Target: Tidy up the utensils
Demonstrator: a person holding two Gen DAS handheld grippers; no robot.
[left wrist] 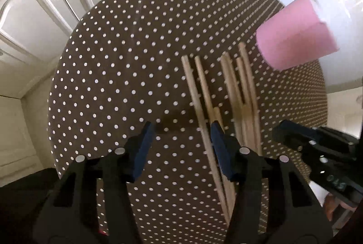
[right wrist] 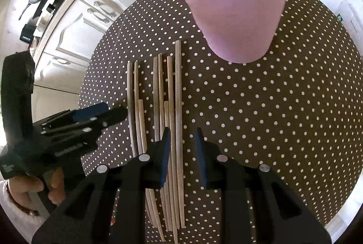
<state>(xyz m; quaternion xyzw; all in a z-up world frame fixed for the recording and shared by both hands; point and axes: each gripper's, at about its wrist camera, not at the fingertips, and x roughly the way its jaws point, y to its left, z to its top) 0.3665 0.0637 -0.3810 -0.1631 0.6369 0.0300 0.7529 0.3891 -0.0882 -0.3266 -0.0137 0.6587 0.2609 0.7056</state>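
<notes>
Wooden chopsticks unsorted on polka-dot tablecloth.
Pink cup stands empty beyond them; nothing stowed yet. Left gripper and right gripper hover spread, holding nothing.

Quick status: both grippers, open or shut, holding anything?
Left gripper: open, holding nothing, above the chopsticks.
Right gripper: open, jaws narrow, nothing gripped, over the chopsticks.
</notes>
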